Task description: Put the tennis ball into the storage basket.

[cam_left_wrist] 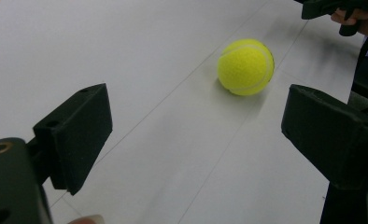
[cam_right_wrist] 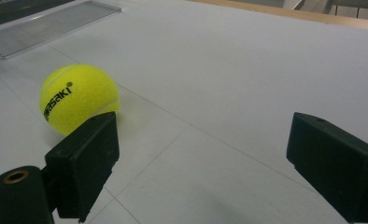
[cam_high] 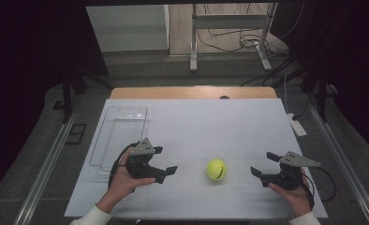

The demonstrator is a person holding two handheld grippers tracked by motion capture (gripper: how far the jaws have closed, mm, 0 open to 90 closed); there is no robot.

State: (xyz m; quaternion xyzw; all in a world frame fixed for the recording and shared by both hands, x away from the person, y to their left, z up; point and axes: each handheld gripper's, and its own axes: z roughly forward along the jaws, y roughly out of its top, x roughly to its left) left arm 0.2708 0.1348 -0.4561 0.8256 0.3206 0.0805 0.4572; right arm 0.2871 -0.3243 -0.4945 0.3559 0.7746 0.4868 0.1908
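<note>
Nothing looked done yet: the fuzzy yellow tennis ball (cam_high: 216,169) lay loose on the white counter (cam_high: 210,122), between the left hand-held gripper (cam_high: 164,172) and the right hand-held gripper (cam_high: 261,167), both spread wide and holding nothing. The clear plastic tray (cam_high: 121,133) sat apart, seemingly unfilled. Black lettering on the ball read "…WASAKI", its start hidden.

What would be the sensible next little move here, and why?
Probably ease the left gripper forward toward the tennis ball. Its jaws stand wide open and, in the left gripper view, the ball lies on the white table ahead between them, untouched. The right gripper is open too, but the ball sits off to its side.
</note>
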